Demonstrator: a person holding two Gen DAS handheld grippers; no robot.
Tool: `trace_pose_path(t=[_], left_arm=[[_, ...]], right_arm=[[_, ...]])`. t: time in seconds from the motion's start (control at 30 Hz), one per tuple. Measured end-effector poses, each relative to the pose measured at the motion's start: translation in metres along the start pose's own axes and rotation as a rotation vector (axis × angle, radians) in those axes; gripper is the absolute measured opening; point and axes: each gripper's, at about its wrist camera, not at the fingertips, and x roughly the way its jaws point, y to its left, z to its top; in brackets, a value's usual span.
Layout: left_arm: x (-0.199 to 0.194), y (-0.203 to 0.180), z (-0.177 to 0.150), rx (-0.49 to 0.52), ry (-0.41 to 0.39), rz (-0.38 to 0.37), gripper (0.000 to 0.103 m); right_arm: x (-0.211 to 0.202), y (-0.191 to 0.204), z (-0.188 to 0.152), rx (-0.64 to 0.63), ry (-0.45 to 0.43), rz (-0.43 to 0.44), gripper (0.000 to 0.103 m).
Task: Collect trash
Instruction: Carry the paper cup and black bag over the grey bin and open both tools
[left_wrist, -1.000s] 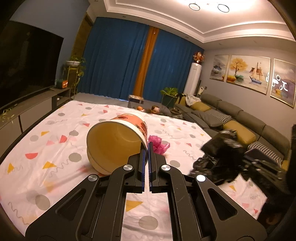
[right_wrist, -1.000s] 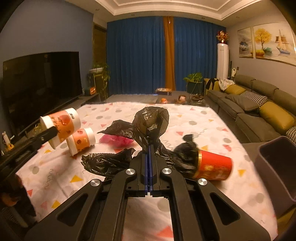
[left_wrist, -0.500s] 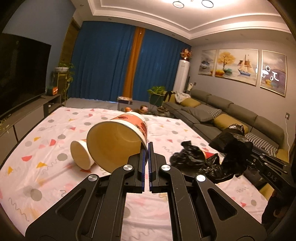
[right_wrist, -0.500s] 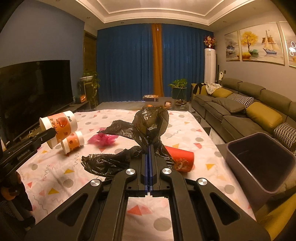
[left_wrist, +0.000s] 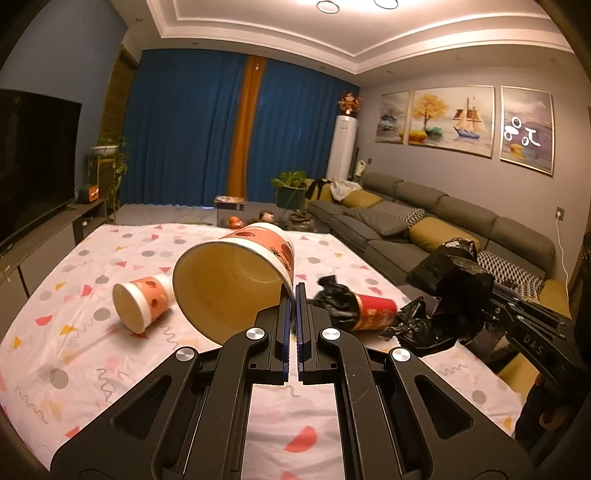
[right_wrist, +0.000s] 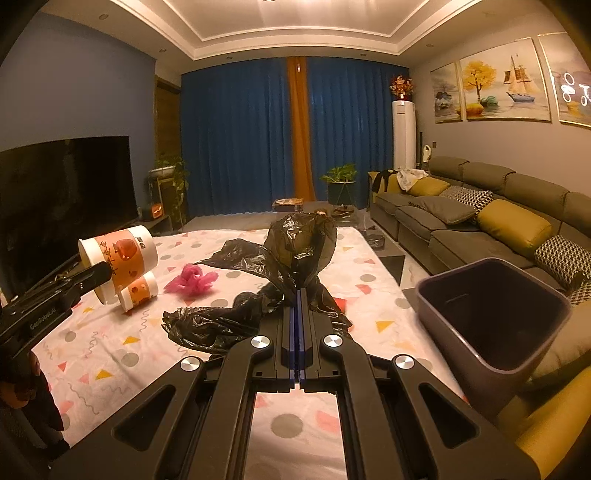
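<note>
item: large paper cup (left_wrist: 236, 284), held off the patterned tablecloth (left_wrist: 92, 362) by left gripper (left_wrist: 292, 295), tongs pinching its rim wall; light, thin, likely crushable, so rim grip suits. item: black plastic bag (right_wrist: 280, 280), limp, slippery, pinched by right gripper (right_wrist: 299, 299) nr bin (right_wrist: 495, 317). small cup (left_wrist: 142, 302), red can (left_wrist: 373, 312) lie on cloth. can partly hidden by bag; bin inside too dark to read.

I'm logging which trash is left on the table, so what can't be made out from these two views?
- Red can: left wrist view, near end hidden by the black bag; unseen in the right wrist view.
- Bin: right wrist view, bottom too dark to show contents.
- Small cup: right wrist view, partly covered by the large cup.
- Pink wrapper: unseen in the left wrist view.
</note>
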Motion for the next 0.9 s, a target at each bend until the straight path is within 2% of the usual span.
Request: trace_pose_path(t=[0.9], left_arm=[[0.038,-0.108,-0.005,0.116,0.037,-0.138,0.002]], right_arm=[[-0.024,-0.084,-0.013,0.096,-0.031,-0.121,0.002]])
